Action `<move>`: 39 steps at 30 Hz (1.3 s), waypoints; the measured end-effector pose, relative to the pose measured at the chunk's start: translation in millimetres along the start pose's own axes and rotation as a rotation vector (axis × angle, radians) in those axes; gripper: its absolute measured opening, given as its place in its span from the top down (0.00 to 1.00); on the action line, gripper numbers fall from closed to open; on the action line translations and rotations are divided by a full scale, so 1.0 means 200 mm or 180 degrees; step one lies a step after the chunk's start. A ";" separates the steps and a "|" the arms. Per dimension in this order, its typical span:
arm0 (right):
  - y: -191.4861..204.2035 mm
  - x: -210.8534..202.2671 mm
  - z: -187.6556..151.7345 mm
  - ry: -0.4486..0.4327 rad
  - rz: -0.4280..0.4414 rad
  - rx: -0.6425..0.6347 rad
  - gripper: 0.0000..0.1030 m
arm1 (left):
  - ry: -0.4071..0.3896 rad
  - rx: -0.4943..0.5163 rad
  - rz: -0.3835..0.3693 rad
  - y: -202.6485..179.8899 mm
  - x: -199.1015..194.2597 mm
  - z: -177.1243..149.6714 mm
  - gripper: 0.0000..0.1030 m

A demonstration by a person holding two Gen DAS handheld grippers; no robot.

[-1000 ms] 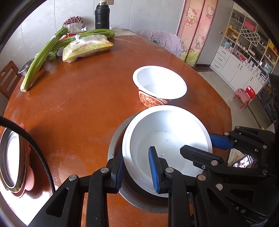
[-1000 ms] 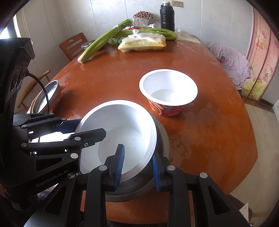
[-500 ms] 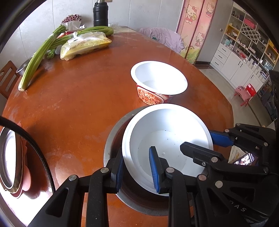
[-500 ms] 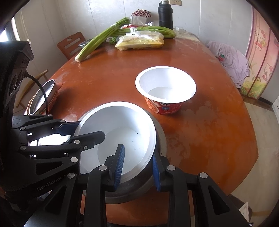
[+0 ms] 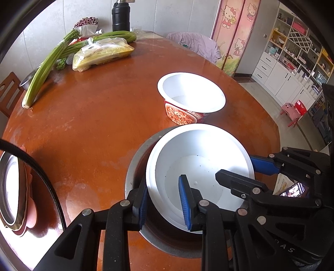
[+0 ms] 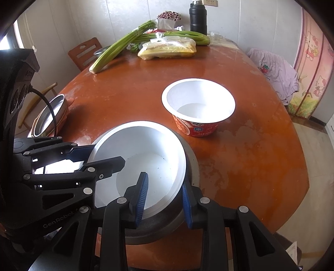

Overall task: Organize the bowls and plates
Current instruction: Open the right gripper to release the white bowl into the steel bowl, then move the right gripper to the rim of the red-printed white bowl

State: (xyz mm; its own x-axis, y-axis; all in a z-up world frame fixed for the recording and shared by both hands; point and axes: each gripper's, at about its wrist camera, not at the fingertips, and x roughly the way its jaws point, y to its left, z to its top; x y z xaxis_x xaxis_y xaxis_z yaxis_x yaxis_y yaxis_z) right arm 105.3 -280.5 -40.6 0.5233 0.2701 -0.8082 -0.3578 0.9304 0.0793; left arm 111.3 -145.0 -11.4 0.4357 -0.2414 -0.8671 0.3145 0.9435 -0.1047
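A white bowl (image 5: 200,166) sits inside a grey metal bowl (image 5: 137,164) at the near edge of the round table. My left gripper (image 5: 165,198) has its jaws on either side of the white bowl's left rim. My right gripper (image 6: 165,196) has its jaws on either side of the bowl's right rim; the white bowl (image 6: 144,156) and the metal bowl (image 6: 192,162) show there too. A red and white noodle bowl (image 5: 191,98) stands empty just behind, and it also shows in the right wrist view (image 6: 198,106).
A metal dish on a pink plate (image 6: 52,114) lies at the table's left edge. Celery (image 5: 48,66), a yellow food bag (image 5: 102,54) and a black flask (image 5: 121,16) are at the far side. A wooden chair (image 6: 85,52) stands at the left.
Both grippers and the stacked bowls have shifted slightly forward across the table, closer to the noodle bowl. The grips look unchanged.
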 end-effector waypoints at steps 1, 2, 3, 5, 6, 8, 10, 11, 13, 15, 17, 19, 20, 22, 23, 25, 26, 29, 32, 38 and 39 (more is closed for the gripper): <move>0.00 0.00 0.00 -0.0002 -0.0008 -0.0002 0.70 | -0.0005 -0.0001 0.0002 0.00 0.00 0.00 0.72; 0.00 0.00 0.00 -0.0004 -0.0016 -0.0007 0.70 | -0.0009 -0.0001 0.0004 0.00 -0.01 0.00 0.70; 0.00 0.00 0.00 -0.0005 -0.0017 -0.0006 0.69 | -0.0014 -0.0009 -0.0004 0.01 -0.01 0.00 0.69; 0.01 0.00 0.00 -0.0013 -0.0025 -0.0009 0.69 | -0.0025 -0.0016 -0.0022 0.01 -0.01 0.00 0.69; 0.00 0.00 0.00 -0.0019 -0.0024 -0.0007 0.69 | -0.0029 -0.0022 -0.0030 0.01 -0.02 0.00 0.69; 0.00 -0.01 0.01 -0.0022 -0.0018 0.0005 0.69 | -0.0041 -0.0023 -0.0033 0.01 -0.02 0.00 0.68; 0.00 -0.02 0.01 -0.0044 -0.0010 0.0022 0.69 | -0.0063 -0.0022 -0.0031 0.01 -0.04 0.00 0.68; -0.01 -0.02 0.01 -0.0053 0.0000 0.0036 0.69 | -0.0077 -0.0018 -0.0030 0.01 -0.04 0.00 0.67; -0.02 -0.03 0.02 -0.0079 0.0013 0.0065 0.68 | -0.0110 -0.0008 -0.0029 0.01 -0.06 0.00 0.64; -0.03 -0.05 0.03 -0.0115 0.0011 0.0082 0.68 | -0.0141 0.0004 -0.0035 0.01 -0.08 0.00 0.57; -0.04 -0.05 0.04 -0.0128 0.0011 0.0103 0.68 | -0.0172 0.0018 0.0036 0.00 -0.10 0.00 0.48; -0.06 -0.06 0.05 -0.0132 0.0014 0.0132 0.68 | -0.0209 0.0017 0.0056 0.00 -0.12 0.00 0.47; -0.06 -0.06 0.05 -0.0133 0.0014 0.0139 0.68 | -0.0226 0.0013 0.0054 0.00 -0.13 0.01 0.47; -0.07 -0.06 0.06 -0.0144 0.0017 0.0151 0.68 | -0.0272 0.0018 0.0069 0.01 -0.15 0.01 0.47; -0.08 -0.06 0.06 -0.0158 0.0026 0.0167 0.67 | -0.0288 0.0013 0.0072 0.01 -0.16 0.02 0.47; -0.09 -0.07 0.07 -0.0180 0.0030 0.0189 0.67 | -0.0319 0.0010 0.0084 0.02 -0.18 0.03 0.46; -0.09 -0.07 0.07 -0.0195 0.0027 0.0204 0.67 | -0.0334 0.0005 0.0100 0.02 -0.19 0.04 0.46; -0.13 -0.09 0.09 -0.0237 -0.0005 0.0245 0.67 | -0.0413 -0.0004 0.0136 0.04 -0.22 0.07 0.46; -0.16 -0.10 0.13 -0.0282 -0.0030 0.0285 0.67 | -0.0493 -0.0021 0.0163 0.06 -0.25 0.13 0.45; -0.27 -0.10 0.22 -0.0355 -0.0098 0.0413 0.65 | -0.0536 0.0001 0.0164 0.08 -0.22 0.27 0.44; -0.29 -0.10 0.24 -0.0363 -0.0121 0.0443 0.63 | -0.0525 0.0004 0.0156 0.08 -0.21 0.30 0.44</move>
State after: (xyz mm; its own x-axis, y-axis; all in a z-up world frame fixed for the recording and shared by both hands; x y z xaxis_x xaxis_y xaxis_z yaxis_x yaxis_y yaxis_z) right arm 152.8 -328.6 -0.7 0.6217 0.2531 -0.7413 -0.2298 0.9636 0.1363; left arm 147.4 -133.5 52.9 0.5829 -0.2292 -0.7795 0.2906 0.9547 -0.0634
